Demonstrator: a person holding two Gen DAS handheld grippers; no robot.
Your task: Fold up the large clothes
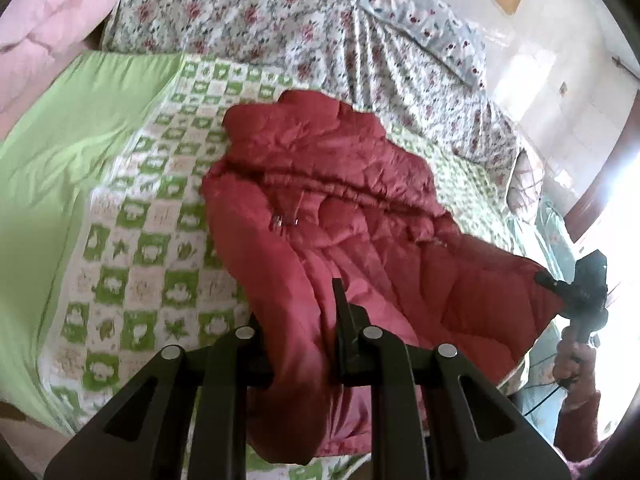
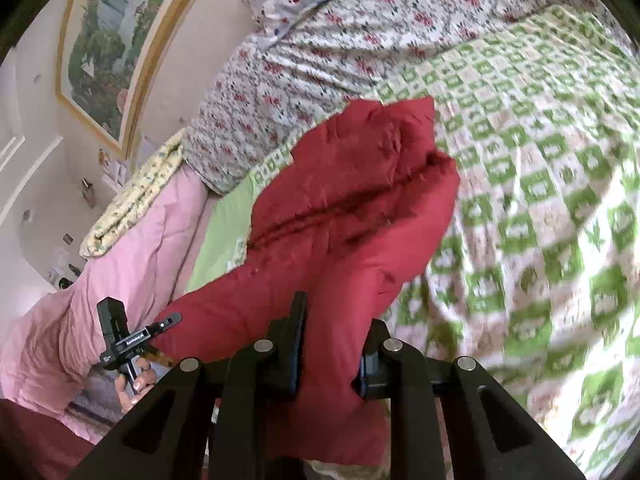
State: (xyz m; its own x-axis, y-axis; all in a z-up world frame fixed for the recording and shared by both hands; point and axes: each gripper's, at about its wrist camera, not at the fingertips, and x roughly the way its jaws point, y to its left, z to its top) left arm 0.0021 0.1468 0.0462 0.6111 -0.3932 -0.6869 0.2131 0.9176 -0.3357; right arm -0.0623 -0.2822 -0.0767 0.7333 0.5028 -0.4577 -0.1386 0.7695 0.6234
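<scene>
On the bed, over a green-and-white checked cover (image 1: 132, 240), lies a red quilted jacket (image 1: 340, 200), its far end resting on the cover and its near edge lifted between the two tools. From the left wrist view, the left tool (image 1: 304, 344) is closed down on a thick fold of the jacket's near edge; red cloth bulges between its black fingers (image 1: 344, 320) and hangs below them. The same view shows the right tool (image 1: 548, 280) at the right side, pinching another corner of the jacket, with a hand (image 1: 576, 360) in a red sleeve (image 1: 580, 420) gripping its handle.

From the right wrist view, the right tool is likewise clamped on a padded fold of the jacket, cloth filling the narrow gap between its fingers (image 2: 296, 340). The left tool appears at the lower left of that view, nipping the jacket's edge, held by the other hand (image 2: 134, 384).

Beyond the jacket a floral sheet (image 1: 260, 12) covers the head of the bed, with a patterned pillow (image 1: 424, 16) on it. Beside the checked cover lie a plain green cloth (image 1: 72, 128) and a pink quilt (image 2: 132, 248), with a folded yellow blanket (image 2: 136, 196) on top of it. A framed picture (image 2: 116, 32) hangs on the wall.
</scene>
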